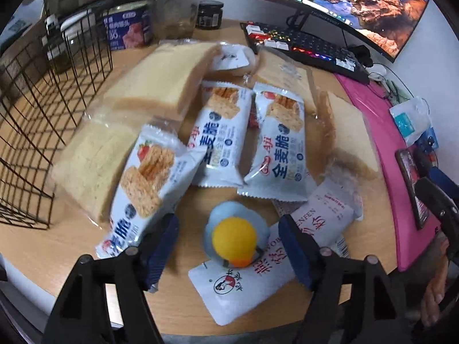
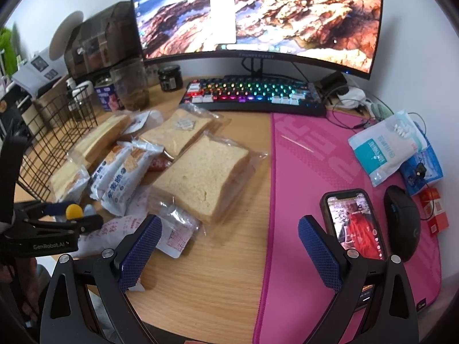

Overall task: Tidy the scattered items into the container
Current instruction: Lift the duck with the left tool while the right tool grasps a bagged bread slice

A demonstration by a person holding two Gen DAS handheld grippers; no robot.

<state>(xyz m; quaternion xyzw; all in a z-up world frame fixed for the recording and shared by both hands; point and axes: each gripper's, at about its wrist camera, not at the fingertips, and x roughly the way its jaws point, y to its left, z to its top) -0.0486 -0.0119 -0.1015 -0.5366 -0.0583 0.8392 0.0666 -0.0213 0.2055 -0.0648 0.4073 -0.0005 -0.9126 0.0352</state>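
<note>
A small toy [image 1: 233, 238] with a yellow ball on a pale blue body lies on a white sachet [image 1: 258, 281] with red writing. My left gripper [image 1: 229, 240] stands open around the toy, with a gap between each pad and it. Just beyond lie three white cracker packets [image 1: 221, 140] and several bagged bread slices [image 1: 169, 77]. The black wire basket [image 1: 43, 114] stands to the left, and I see nothing inside it. My right gripper [image 2: 229, 238] is open over bare wood with nothing between its fingers. A bagged bread slice [image 2: 203, 175] lies ahead of it.
A pink desk mat [image 2: 301, 172] carries a phone [image 2: 355, 223], a mouse [image 2: 401, 220] and a tissue pack [image 2: 387, 149]. A lit keyboard [image 2: 252, 91] and a monitor [image 2: 258, 14] stand at the back. A can [image 1: 129, 28] and jars [image 1: 209, 14] stand behind the basket.
</note>
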